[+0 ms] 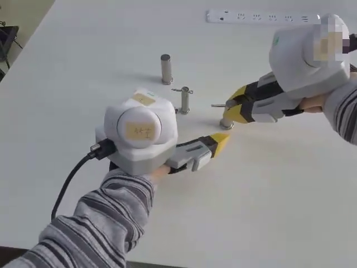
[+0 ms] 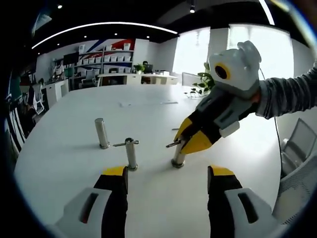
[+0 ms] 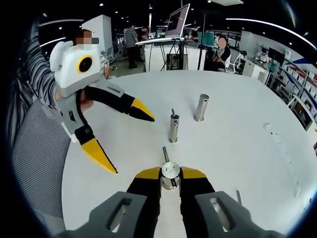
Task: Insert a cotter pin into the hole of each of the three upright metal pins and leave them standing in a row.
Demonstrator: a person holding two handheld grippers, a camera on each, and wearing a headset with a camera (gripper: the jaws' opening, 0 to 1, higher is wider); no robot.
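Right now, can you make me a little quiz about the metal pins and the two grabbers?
1. True or false: the far pin has a cotter pin through it.
2. Which gripper's jaws sit around the near pin? A) left gripper B) right gripper
3. Fill in: the left gripper's jaws are ____.
Key: 1 false, it is bare; the middle pin carries a cotter pin. 2 B. 3 open.
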